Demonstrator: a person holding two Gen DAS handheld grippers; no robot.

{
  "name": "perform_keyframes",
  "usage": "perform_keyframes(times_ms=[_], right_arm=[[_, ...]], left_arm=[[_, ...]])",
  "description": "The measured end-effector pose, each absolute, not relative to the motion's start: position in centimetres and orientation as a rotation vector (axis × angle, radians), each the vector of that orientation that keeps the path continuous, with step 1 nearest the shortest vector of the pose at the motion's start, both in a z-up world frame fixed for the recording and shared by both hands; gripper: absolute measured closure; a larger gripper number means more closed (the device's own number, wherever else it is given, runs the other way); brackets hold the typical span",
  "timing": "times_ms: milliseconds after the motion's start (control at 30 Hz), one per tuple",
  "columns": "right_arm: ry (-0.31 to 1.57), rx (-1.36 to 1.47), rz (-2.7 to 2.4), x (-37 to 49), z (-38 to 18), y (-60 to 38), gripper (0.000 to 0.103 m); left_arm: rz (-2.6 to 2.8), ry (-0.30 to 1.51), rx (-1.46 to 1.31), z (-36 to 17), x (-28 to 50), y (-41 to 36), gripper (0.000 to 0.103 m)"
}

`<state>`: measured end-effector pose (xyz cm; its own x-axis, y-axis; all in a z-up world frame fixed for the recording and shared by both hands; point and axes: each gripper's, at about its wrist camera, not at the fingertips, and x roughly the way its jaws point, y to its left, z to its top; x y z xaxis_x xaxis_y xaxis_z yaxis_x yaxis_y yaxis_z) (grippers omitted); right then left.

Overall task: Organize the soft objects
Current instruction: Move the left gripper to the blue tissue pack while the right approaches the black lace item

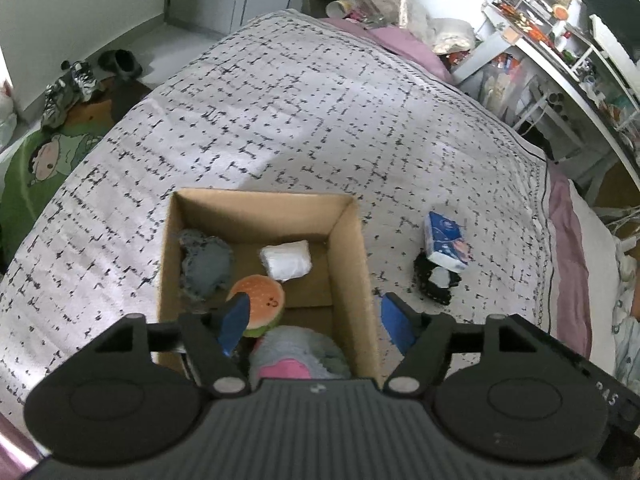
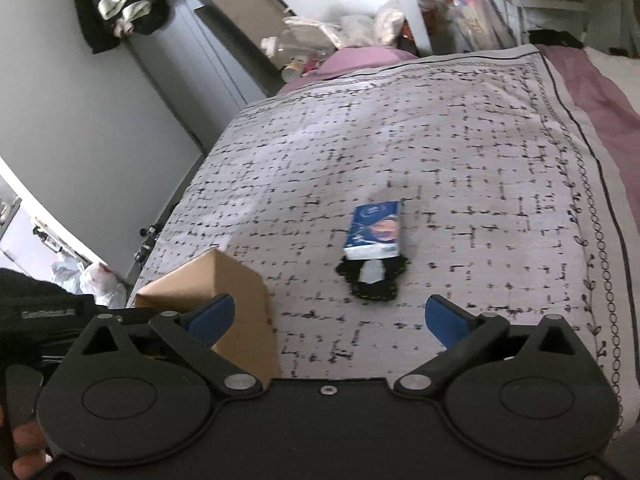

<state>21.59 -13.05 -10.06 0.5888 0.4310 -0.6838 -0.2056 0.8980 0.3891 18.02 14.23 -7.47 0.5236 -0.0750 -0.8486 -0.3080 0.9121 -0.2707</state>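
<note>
From the left wrist camera, we look down on a bed spread (image 1: 280, 120) patterned with black dashes on white. Our left gripper (image 1: 316, 320) hangs over an open cardboard box (image 1: 352, 248), its blue-padded fingers spread with nothing between them; one pad sits above the box interior, the other just outside the box's right wall. Inside the box lie a grey knitted piece (image 1: 206, 264), a white folded pack (image 1: 286, 260), a plush hamburger (image 1: 262, 300) and, nearest us, a pale grey and pink knitted piece (image 1: 298, 354). To the right of the box, well apart from it, a blue tissue pack (image 1: 446, 246) rests partly on a black knitted piece (image 1: 434, 280). Beyond the box the spread is bare to its far edge.

From the right wrist camera, our right gripper (image 2: 326, 320) has its fingers spread wide and holds nothing. The box corner (image 2: 240, 292) stands at lower left, just beside the left finger. The tissue pack (image 2: 374, 232) and the black piece (image 2: 374, 280) under it lie straight ahead on open spread, whose bordered right edge (image 2: 592, 216) is well clear.
</note>
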Motion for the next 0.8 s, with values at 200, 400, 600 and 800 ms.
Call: perform_keyframes(times_ms=[200,400,600,800], right_arm=[[0.868,0.245,0.358,22.4,-10.4,-14.2,0.0],[0.864,0.23,0.372,23.3,-10.6,-15.3,0.0],[0.838,0.192,0.37,24.4,-10.6,-15.5,0.0],[0.814,0.233,0.383,25.6,-11.9,-15.8,0.0]], left_arm=[[0.127,1.019,-0.377,-7.0,19.0,12.4,0.029],[0.115,1.027,-0.363,-7.0,20.2,10.8,0.029],[0.105,1.029,-0.344,-7.0,21.8,9.3,0.029],[0.094,1.052,-0.326,-7.5,23.5,7.9,0.029]])
